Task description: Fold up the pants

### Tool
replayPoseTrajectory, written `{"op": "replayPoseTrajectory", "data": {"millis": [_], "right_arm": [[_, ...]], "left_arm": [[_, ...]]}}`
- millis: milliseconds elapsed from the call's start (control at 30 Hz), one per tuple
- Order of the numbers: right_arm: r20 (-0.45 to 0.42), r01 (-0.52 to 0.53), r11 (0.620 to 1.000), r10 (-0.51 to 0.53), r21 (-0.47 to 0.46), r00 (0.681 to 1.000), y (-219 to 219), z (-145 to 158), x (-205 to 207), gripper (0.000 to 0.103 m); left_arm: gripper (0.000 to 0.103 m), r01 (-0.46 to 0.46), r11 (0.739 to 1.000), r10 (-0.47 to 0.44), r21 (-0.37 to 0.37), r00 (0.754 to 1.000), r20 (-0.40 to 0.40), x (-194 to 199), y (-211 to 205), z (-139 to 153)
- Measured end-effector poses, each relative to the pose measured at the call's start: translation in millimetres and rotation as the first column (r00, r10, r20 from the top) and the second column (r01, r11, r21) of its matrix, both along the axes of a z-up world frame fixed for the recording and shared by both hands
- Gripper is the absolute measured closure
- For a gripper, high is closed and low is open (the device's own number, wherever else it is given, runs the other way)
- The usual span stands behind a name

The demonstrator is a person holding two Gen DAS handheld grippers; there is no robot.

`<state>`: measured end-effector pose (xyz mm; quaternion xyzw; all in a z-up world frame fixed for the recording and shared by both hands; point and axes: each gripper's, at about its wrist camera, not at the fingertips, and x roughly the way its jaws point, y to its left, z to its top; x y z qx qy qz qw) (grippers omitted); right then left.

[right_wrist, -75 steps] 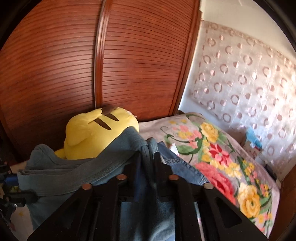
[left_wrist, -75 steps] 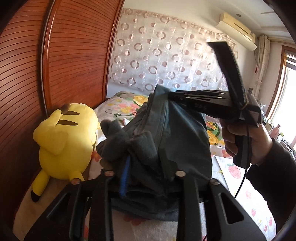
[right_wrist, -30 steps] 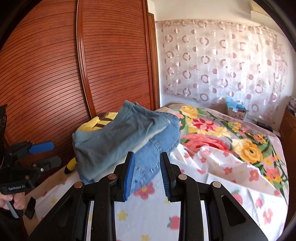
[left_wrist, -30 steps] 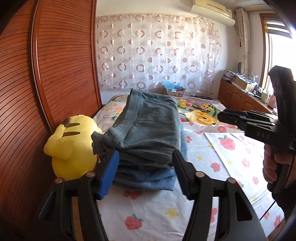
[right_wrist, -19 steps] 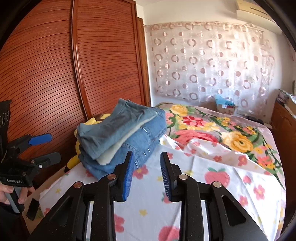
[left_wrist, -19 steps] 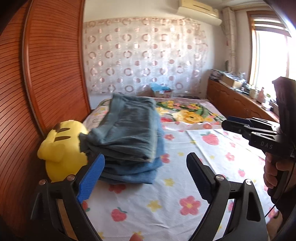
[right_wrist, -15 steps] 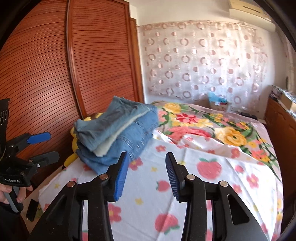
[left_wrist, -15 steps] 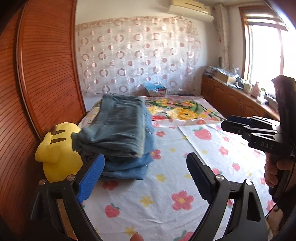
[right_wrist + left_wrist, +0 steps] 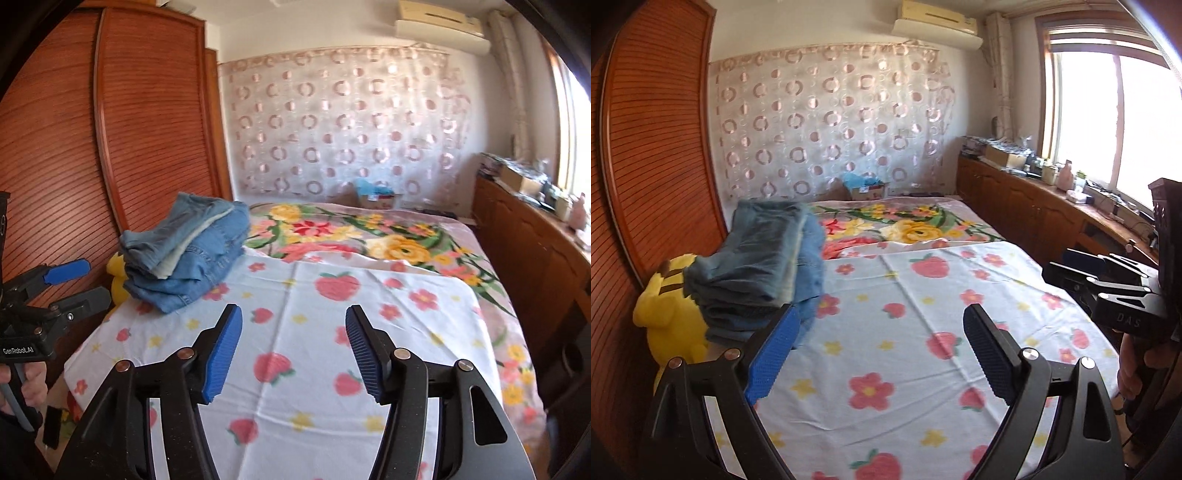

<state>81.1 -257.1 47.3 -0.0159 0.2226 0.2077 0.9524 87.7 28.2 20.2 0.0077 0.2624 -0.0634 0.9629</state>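
While both grippers' fingers (image 9: 772, 350) gape, holding nothing, folded pants (image 9: 188, 254) lie apart, ahead-left, on bedsheet (image 9: 295, 369)

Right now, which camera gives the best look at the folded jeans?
The right wrist view: the folded jeans sit clear and sharp on the bed. The left wrist view shows them blurrier, with one fingertip overlapping their lower corner.

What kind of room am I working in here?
A bedroom, most likely: a bed with floral sheets, a louvered wardrobe beside it, a yellow plush at the edge. The folded jeans lie on the bed.
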Motion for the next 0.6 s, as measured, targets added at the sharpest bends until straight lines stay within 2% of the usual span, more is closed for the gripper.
{"op": "replayPoseTrajectory", "data": {"millis": [333, 600], "right_arm": [[0.011, 0.124, 0.992, -0.124, 0.005, 0.992, 1, 5, -37, 0.036], [0.08, 0.143, 0.989, -0.145, 0.024, 0.986, 27, 25, -76, 0.036]], "left_arm": [[0.012, 0.018, 1.0, -0.018, 0.016, 1.0, -0.019, -6, -40, -2], [0.012, -0.012, 1.0, 0.012, 0.004, 0.999, 0.031, -17, -43, 19]]}}
